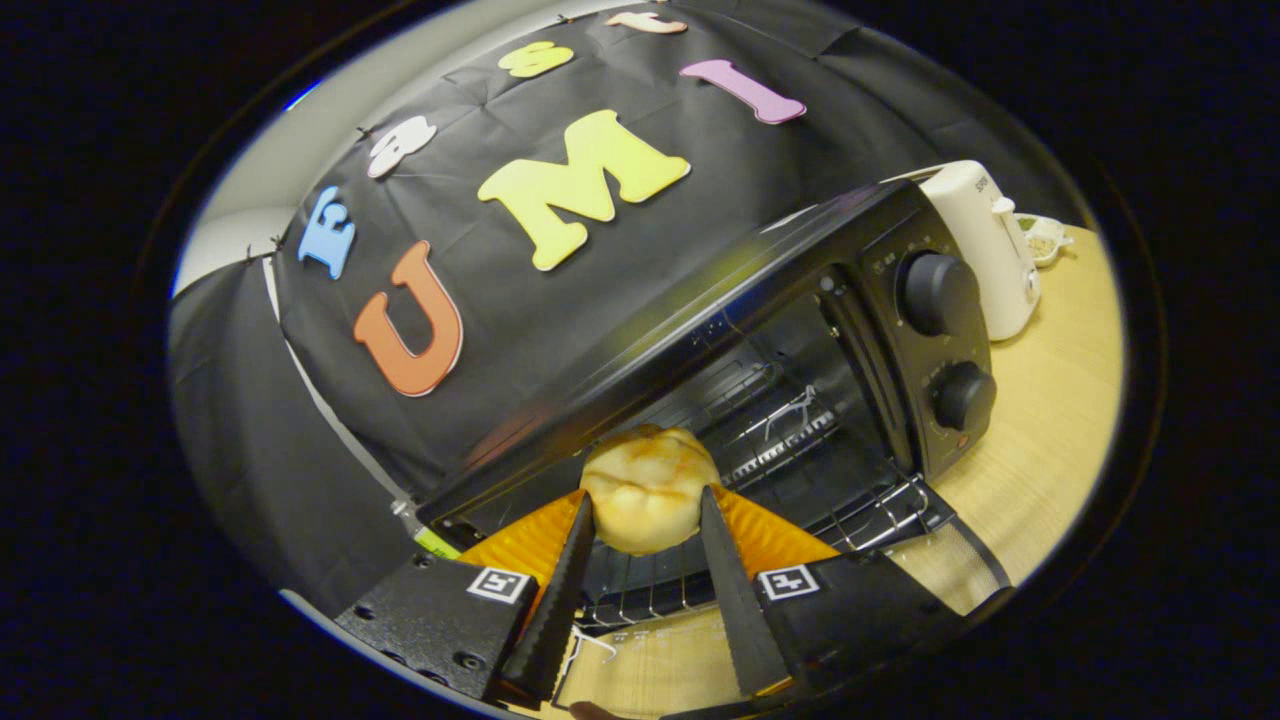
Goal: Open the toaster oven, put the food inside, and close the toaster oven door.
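Note:
A pale golden bread roll (648, 490) sits between my two fingers, and my gripper (648, 505) is shut on it, both fingers pressing its sides. Just beyond the roll stands the black toaster oven (800, 260) with its door (960, 560) folded down and open. Its wire rack (780, 440) shows inside the dark cavity, right behind and below the roll. Two black knobs (940, 293) sit on the oven's right-hand panel. The whole view is tilted, so the oven leans.
A white appliance (985, 245) stands just past the oven's knob side on the light wooden table (1050, 420). A small bowl (1042, 238) sits behind it. The black cloth wall rises behind the oven.

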### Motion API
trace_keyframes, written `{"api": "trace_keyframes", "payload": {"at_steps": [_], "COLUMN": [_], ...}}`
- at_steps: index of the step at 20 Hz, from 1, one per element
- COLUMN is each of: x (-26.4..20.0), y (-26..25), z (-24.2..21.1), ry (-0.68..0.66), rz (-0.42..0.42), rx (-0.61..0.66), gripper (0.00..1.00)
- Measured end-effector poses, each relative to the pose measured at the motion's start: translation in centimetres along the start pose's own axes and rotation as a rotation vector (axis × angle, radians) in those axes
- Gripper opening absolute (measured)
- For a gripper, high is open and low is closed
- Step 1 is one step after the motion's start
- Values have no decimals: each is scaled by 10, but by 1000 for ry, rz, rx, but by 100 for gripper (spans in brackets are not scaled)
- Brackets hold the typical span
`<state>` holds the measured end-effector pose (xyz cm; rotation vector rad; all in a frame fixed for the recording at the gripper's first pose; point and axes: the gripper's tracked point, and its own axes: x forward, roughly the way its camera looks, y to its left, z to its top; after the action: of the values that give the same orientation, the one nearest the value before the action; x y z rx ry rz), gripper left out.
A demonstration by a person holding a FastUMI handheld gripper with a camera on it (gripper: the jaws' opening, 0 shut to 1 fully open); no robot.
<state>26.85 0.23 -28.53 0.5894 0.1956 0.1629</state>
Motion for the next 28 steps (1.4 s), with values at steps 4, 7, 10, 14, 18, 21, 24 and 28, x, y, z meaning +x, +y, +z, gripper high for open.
{"api": "trace_keyframes", "payload": {"at_steps": [4, 7, 10, 14, 18, 21, 24, 28], "x": [11, 1, -17, -59, -98, -120, -137, -159], "y": [-1, -8, -12, -10, -6, -5, -27, -32], "z": [5, -2, -10, -4, 14, 12, 5, -43], "ry": [-14, 8, 53, 53, 33, 85, 93, 208], "rz": [-4, -34, -51, -60, -87, -100, -203, -225], "rx": [1, 10, 59, -31, -174, -323, -438, -441], "gripper": [76, 100, 100, 100, 100, 100, 100, 100]}}
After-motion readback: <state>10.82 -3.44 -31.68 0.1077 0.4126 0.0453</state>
